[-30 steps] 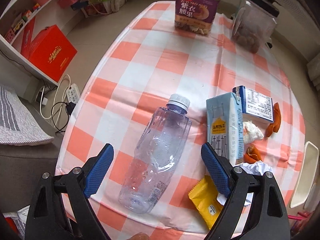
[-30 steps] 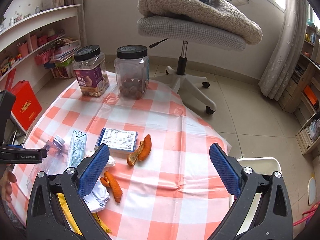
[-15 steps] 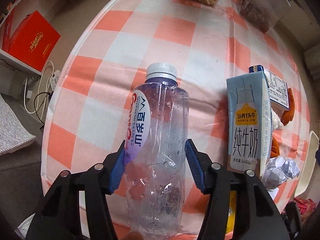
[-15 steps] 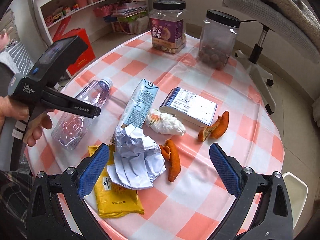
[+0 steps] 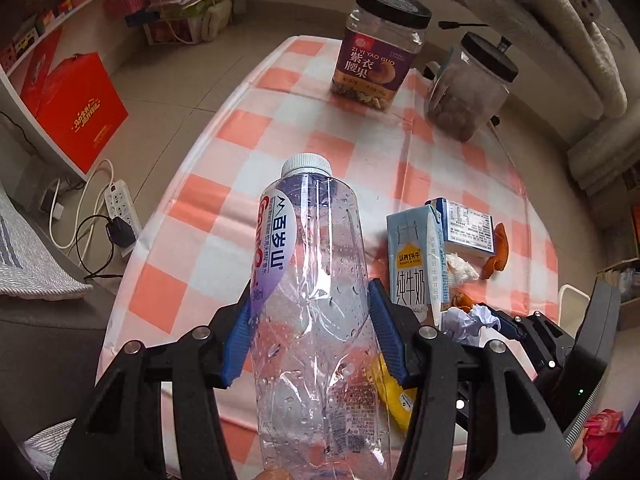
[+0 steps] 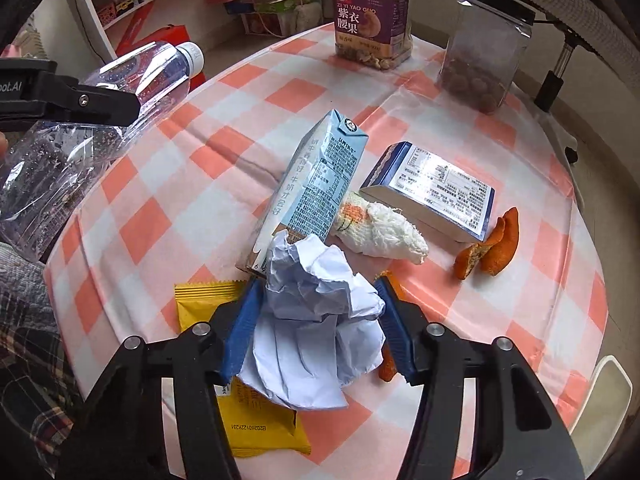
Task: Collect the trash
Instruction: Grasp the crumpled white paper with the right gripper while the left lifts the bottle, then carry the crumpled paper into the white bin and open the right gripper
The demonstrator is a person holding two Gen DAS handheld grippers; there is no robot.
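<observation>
1. Two grips have just formed, one in each hand. My left gripper (image 5: 311,332) has closed on the empty water bottle (image 5: 310,292); its blue pads press both sides of the body. A second ago the bottle lay on the table between wide jaws; now, in the right wrist view, it hangs clear above the table's left edge, cap pointing away from me.

2. My right gripper (image 6: 316,328) stood wide open half a second ago and its jaws have just been closing; they now pinch the crumpled paper ball (image 6: 316,304), which looks to be resting on the table near its front edge, partly over the yellow snack wrapper (image 6: 248,428).

3. So I judge one piece of trash lifted and a second gripped but not yet raised.

4. Just past the paper lies the milk carton (image 6: 312,196), touching it, with a white foam fruit net (image 6: 380,228) beside that and orange peel (image 6: 490,250) to the right. A blue-and-white box (image 6: 436,192) sits toward the table's middle. All of that is left to collect.

5. Two snack jars (image 6: 372,12) stand at the far edge; I would guess they are not trash.

6. No bin shows plainly in either view, so I cannot tell where these go.
</observation>
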